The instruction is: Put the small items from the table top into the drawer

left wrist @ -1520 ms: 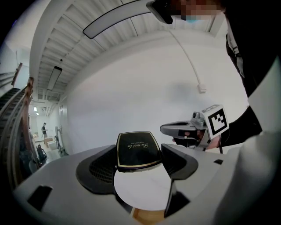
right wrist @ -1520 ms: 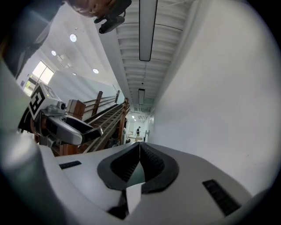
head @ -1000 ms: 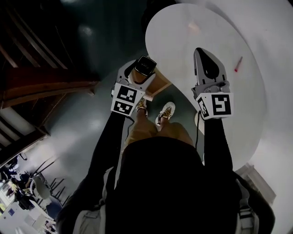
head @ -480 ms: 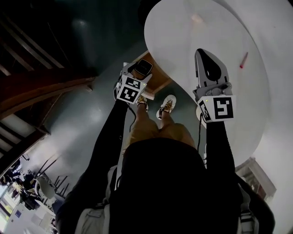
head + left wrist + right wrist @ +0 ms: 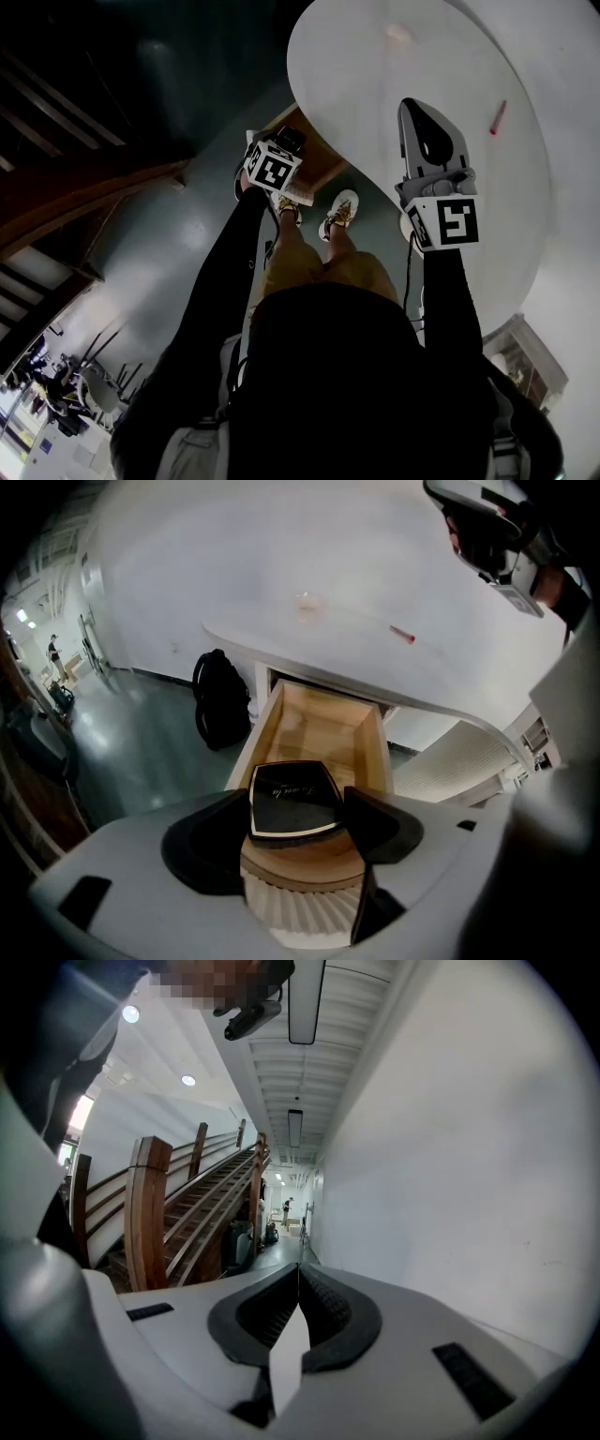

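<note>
My left gripper [image 5: 282, 150] [image 5: 298, 808] is shut on a flat black case with a gold rim [image 5: 292, 799] [image 5: 292, 140]. It holds the case in the air just in front of the open wooden drawer [image 5: 319, 726] [image 5: 317, 167] under the round white table [image 5: 375, 94] [image 5: 337, 644]. On the table top lie a small red item [image 5: 497, 117] [image 5: 401, 635] and a pale pink item [image 5: 398, 35] [image 5: 306, 600]. My right gripper [image 5: 422, 117] [image 5: 298, 1274] hovers over the table, shut with nothing between its jaws.
A black backpack [image 5: 220, 700] sits on the floor left of the drawer. The person's shoes [image 5: 339, 211] are beneath the table edge. A wooden staircase [image 5: 187, 1213] and a white wall [image 5: 469, 1147] show in the right gripper view.
My left gripper has carried the black case forward toward the open drawer. The right gripper has hardly moved.
</note>
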`<state>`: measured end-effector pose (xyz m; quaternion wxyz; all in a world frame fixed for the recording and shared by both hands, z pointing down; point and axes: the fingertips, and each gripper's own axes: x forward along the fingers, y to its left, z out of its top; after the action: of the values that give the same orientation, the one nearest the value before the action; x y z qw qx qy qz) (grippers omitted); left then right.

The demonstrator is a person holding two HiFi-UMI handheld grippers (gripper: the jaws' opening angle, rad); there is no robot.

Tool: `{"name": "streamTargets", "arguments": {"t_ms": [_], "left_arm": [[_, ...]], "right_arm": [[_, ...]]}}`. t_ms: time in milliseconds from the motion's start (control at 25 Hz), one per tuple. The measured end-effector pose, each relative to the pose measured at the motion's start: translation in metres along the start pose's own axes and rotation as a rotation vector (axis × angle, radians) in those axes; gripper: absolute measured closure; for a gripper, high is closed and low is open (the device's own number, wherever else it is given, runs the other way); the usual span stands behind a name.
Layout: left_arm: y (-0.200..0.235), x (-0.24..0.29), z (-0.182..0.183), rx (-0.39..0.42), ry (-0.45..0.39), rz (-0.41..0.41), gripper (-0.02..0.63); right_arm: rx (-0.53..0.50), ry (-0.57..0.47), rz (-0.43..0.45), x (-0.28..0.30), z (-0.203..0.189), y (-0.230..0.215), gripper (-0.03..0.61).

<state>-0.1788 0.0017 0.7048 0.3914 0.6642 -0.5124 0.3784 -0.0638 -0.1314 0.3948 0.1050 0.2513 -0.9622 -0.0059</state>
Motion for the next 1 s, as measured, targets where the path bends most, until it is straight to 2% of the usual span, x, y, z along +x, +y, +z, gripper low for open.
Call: {"name": "streamTargets", "arguments": {"t_ms": [280, 560, 1000], "left_arm": [[0.003, 0.009, -0.006, 0.023, 0.081, 0.030, 0.276], [-0.003, 0.014, -0.015, 0.117, 0.124, 0.062, 0.275], [-0.004, 0.019, -0.018, 0.194, 0.145, 0.091, 0.276]], "right_arm": [[-0.005, 0.009, -0.003, 0.001, -0.003, -0.001, 0.551], [-0.012, 0.006, 0.002, 0.004, 0.000, 0.002, 0.552], [-0.004, -0.002, 0.025, 0.007, -0.002, 0.012, 0.551]]}}
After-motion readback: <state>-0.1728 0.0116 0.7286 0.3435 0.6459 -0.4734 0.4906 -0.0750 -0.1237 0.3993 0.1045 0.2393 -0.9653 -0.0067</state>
